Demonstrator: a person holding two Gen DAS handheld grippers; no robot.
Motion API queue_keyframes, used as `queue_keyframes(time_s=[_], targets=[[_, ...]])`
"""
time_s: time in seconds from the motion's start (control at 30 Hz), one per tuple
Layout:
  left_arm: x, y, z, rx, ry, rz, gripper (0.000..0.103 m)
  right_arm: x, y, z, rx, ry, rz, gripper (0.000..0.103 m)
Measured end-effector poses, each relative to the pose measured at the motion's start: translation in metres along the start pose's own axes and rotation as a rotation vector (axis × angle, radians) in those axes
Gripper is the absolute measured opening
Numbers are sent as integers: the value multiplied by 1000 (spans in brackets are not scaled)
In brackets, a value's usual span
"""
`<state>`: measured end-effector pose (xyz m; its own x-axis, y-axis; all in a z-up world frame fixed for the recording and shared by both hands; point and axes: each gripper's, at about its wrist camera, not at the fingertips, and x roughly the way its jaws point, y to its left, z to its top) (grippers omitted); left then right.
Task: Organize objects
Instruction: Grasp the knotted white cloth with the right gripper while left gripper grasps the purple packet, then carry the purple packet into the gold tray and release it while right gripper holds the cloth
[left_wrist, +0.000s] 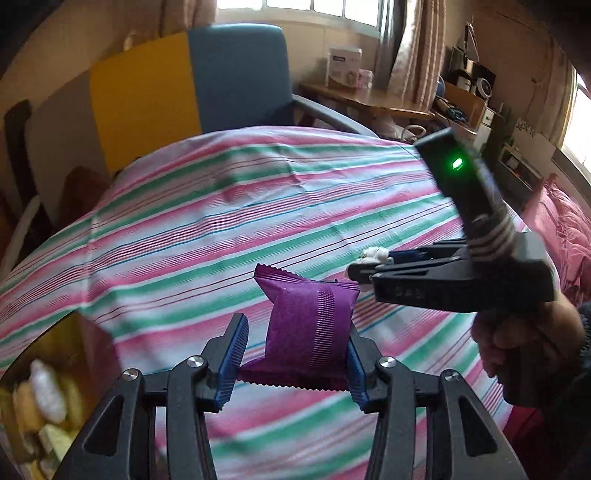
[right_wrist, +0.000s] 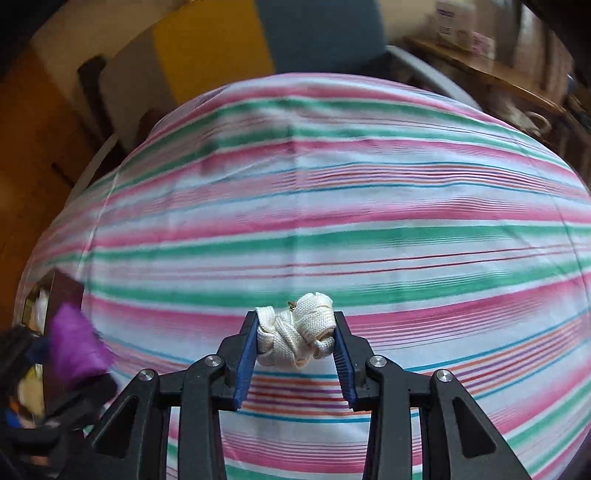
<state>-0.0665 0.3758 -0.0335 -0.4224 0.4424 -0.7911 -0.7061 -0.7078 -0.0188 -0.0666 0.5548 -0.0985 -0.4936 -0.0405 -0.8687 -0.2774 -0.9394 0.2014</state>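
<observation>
My left gripper (left_wrist: 295, 354) is pinching a purple packet (left_wrist: 308, 325), my right gripper (right_wrist: 295, 350) a white bundle (right_wrist: 295, 334); the striped table (right_wrist: 332, 206) is lying bare toward twelve, a box (left_wrist: 40, 398) at eight.

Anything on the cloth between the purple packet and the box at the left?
Nothing: bare striped cloth between purple packet and box, in the left wrist view.

Both black plastic two-finger grippers, left (left_wrist: 295, 354) and right (right_wrist: 295, 350), carry ribbed blue pads (right_wrist: 246, 363) and silver pivot screws (right_wrist: 212, 360); a green light (left_wrist: 457, 163) glows on the right one's housing.
</observation>
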Motion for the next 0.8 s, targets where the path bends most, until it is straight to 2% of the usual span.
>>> queue_keyframes(time_s=[0.13, 0.27, 0.57, 0.8], targets=[[-37, 18, -20, -39, -41, 51, 49, 12, 29, -12, -101, 18, 9, 38], [-65, 38, -37, -77, -70, 120, 49, 15, 47, -20, -154, 0, 1, 39], [-114, 76, -78, -145, -118, 235, 49, 20, 43, -21, -120, -17, 0, 38], [-121, 97, -100, -193, -103, 258, 49, 20, 45, -23, -134, -26, -21, 38]])
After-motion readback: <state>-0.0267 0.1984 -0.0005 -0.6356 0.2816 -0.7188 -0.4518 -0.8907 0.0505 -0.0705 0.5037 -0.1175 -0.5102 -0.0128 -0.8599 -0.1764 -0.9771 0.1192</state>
